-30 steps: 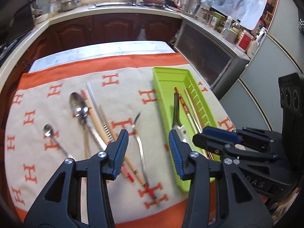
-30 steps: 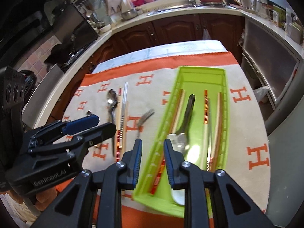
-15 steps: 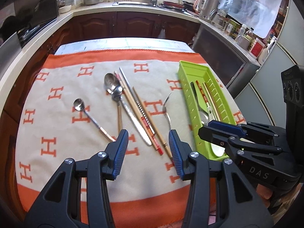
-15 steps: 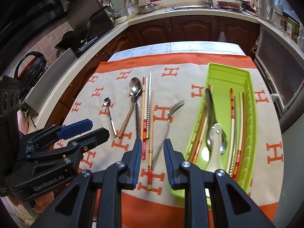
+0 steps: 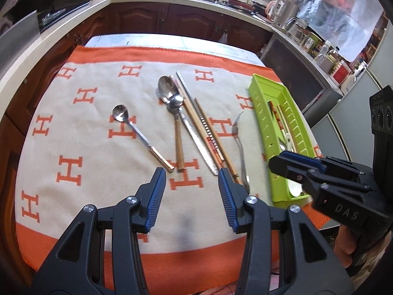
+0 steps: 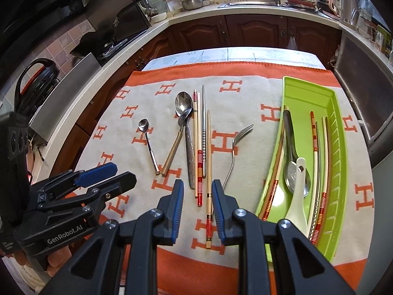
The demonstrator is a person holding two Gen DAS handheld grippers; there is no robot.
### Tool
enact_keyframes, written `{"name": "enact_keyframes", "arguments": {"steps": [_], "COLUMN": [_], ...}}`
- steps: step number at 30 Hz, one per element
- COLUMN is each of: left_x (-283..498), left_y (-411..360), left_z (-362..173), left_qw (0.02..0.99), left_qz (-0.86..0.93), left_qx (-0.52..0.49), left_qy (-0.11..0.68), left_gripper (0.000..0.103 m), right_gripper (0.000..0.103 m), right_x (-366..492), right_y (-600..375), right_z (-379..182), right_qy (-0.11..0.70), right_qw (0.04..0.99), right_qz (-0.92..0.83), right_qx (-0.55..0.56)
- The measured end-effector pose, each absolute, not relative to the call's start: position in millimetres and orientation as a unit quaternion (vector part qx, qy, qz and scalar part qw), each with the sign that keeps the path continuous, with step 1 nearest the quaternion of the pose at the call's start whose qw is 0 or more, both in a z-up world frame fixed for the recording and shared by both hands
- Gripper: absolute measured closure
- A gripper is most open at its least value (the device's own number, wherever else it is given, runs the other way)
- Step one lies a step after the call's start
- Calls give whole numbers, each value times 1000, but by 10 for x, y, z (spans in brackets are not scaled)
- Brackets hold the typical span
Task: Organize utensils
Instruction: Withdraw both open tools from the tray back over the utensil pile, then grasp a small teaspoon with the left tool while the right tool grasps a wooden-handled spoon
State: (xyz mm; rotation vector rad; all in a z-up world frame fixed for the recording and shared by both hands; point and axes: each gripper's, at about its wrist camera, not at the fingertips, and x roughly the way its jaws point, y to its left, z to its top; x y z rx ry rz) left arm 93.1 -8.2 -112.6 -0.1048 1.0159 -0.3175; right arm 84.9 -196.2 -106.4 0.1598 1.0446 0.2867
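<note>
In the left wrist view, the right black two-finger gripper (image 5: 289,163) covers the near end of the lime-green plastic utensil tray (image 5: 266,123), hiding the spoon bowls inside. The silver metal fork (image 5: 239,147) loses its handle end behind a blue-padded fingertip (image 5: 227,189). Jars on the far right counter are too blurred to identify.

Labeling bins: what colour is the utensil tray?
Lime green tray, plain plastic; clearest in the right wrist view.
</note>
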Motion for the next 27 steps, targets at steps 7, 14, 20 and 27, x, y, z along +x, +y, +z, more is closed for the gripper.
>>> {"name": "enact_keyframes", "arguments": {"steps": [7,14,20,27], "left_x": [1094,1371,1721,2088], "left_y": [129,269,328,221], "left_z": [-1350,-1588,-1746,-1930], "left_qw": [847,827,809,791], "left_qz": [-137,-132,-108,-79], "left_qx": [-75,-116,-150,-133], "left_qy": [508,534,557,591], "left_gripper": [62,62,62,72], "right_gripper": [80,80,80,80], "right_x": [986,1175,1383,1524], "right_y": [-1888,-1777,-1683,-1619], "right_z": [-1190,-1375,-1462,-1555], "right_qy": [513,537,545,553], "right_qw": [843,824,812,803], "right_qz": [140,158,178,192], "right_qx": [82,92,109,116]}}
